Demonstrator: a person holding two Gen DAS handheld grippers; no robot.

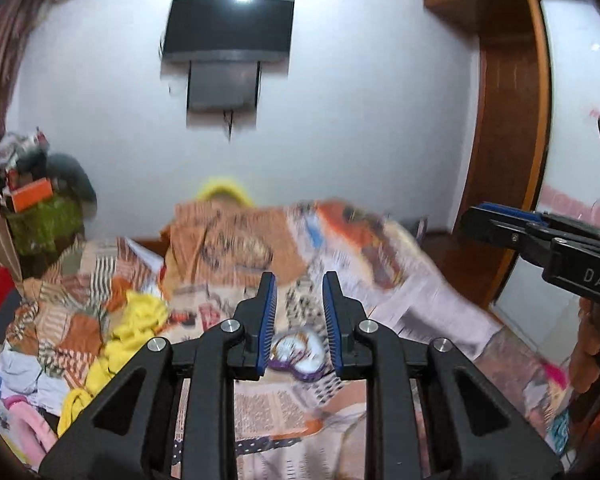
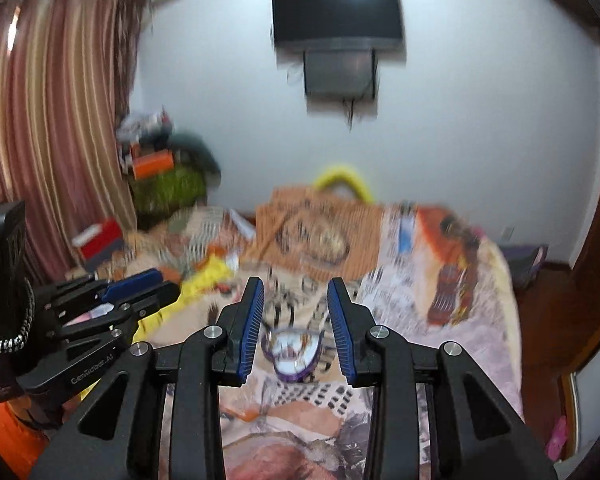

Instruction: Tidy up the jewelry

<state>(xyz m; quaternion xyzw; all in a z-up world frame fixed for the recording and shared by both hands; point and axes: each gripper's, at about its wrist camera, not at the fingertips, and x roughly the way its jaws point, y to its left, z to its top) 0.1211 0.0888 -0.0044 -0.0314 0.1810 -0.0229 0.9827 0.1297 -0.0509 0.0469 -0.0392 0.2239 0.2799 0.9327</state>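
Note:
A small shiny item with a purple rim (image 1: 300,354) (image 2: 292,350) lies on the patterned bedspread (image 1: 400,280) (image 2: 400,280); blur hides whether it is a mirror or a box. My left gripper (image 1: 299,284) hangs above the bed with its blue pads apart and nothing between them; the purple-rimmed item shows through the gap, lower down. My right gripper (image 2: 296,286) hangs the same way, open and empty, with that item behind its gap. Each gripper shows in the other's view, the right (image 1: 472,220) and the left (image 2: 160,284), side by side. No other jewelry can be made out.
Yellow cloth (image 1: 140,320) (image 2: 208,276) and mixed clothes lie on the bed's left side. A television (image 1: 228,28) (image 2: 336,12) hangs on the far wall. A striped curtain (image 2: 52,120) and cluttered boxes (image 2: 152,164) stand at left, a wooden wardrobe (image 1: 508,120) at right.

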